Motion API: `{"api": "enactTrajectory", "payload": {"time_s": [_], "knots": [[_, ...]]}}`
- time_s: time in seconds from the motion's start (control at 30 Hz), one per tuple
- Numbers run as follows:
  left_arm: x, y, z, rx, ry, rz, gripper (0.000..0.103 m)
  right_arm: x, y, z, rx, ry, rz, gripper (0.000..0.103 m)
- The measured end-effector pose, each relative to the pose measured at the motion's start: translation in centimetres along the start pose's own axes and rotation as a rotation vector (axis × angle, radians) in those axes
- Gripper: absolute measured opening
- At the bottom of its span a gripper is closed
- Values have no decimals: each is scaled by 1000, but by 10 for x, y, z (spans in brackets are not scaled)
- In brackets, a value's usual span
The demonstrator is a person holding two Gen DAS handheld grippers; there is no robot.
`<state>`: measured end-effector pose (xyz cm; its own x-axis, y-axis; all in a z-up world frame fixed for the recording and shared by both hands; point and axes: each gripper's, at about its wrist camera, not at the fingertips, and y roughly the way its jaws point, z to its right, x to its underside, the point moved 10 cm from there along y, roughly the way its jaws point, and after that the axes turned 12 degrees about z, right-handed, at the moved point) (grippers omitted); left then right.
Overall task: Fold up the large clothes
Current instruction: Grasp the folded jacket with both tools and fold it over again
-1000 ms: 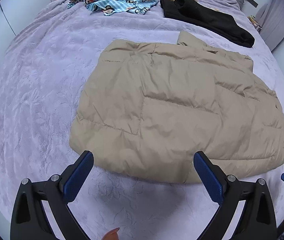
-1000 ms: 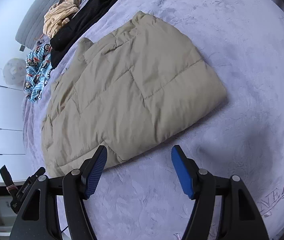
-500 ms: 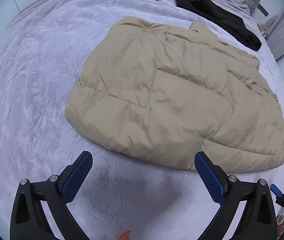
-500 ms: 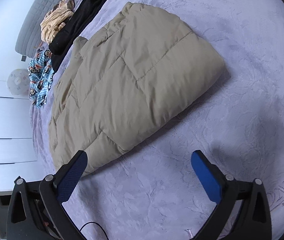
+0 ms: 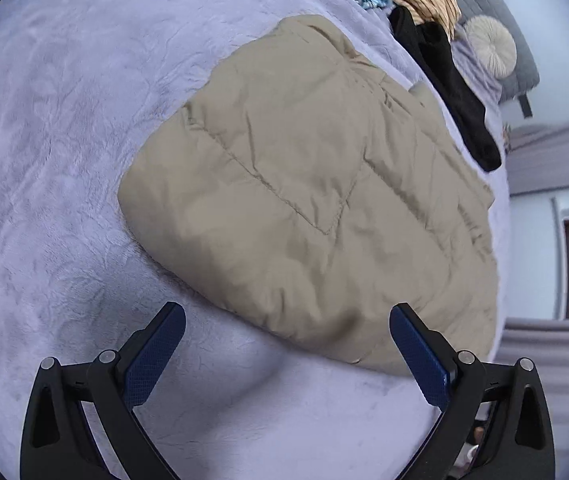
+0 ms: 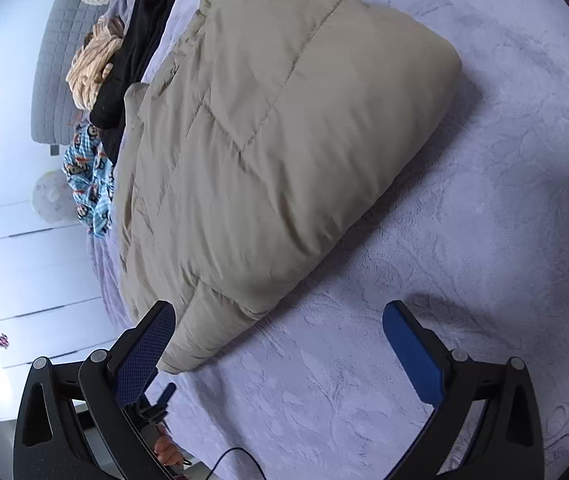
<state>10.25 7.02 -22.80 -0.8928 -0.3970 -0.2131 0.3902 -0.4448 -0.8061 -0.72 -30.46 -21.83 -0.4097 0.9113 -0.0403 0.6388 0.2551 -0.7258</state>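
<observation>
Both hand-held grippers have swung closer and tilted, so the folded beige quilted puffer jacket (image 5: 308, 184) on the lavender plush bed (image 5: 52, 128) lies just ahead, long axis running away, left hand-held gripper (image 5: 284, 332) and right hand-held gripper (image 6: 280, 332) spread wide, empty, about equally near.
</observation>
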Motion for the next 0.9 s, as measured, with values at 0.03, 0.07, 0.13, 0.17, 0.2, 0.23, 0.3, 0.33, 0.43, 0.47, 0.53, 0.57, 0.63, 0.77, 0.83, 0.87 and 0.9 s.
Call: {"api": "enactTrajectory", "payload": {"time_s": [0.03,0.07,0.13,0.17,0.2,0.23,0.3,0.33,0.43,0.47,0.53,0.57,0.63,0.77,0.83,0.87,0.9], "knots": [[-1,3,-5,26,-41,-5,102,-2,1,0,-16,13,5,103],[-1,6,-11,48,-74,-16,102,-4,3,-1,-33,25,10,103],[4,18,-20,71,-118,-45,102,-9,8,-1,-62,49,13,103],[5,25,-23,75,-131,-60,102,-10,11,-1,-75,62,11,103],[6,32,-25,74,-136,-68,102,-12,15,-1,-88,77,8,103],[5,38,-24,73,-137,-69,102,-13,21,-1,-102,93,4,103],[-4,44,-15,96,-134,-45,102,-15,32,-2,-125,124,-7,103],[-10,46,-9,113,-132,-30,102,-16,37,-5,-137,135,-11,103],[-27,54,5,129,-130,7,102,-25,47,-21,-195,131,-3,103],[-32,58,6,126,-137,11,102,-28,49,-28,-210,118,5,103],[-36,66,2,101,-146,17,102,-36,54,-40,-228,91,15,103],[-38,68,-1,86,-152,26,94,-38,59,-42,-224,79,12,103],[-39,68,0,93,-147,55,59,-39,69,-40,-193,71,3,103],[-43,51,17,158,-34,76,22,-41,71,-28,-118,103,19,82],[-45,40,30,141,85,88,19,-41,68,-27,-123,128,20,45],[-45,33,37,138,143,99,18,-41,64,-30,-131,122,31,39],[-46,25,43,143,184,108,16,-41,60,-33,-136,100,40,30]]}}
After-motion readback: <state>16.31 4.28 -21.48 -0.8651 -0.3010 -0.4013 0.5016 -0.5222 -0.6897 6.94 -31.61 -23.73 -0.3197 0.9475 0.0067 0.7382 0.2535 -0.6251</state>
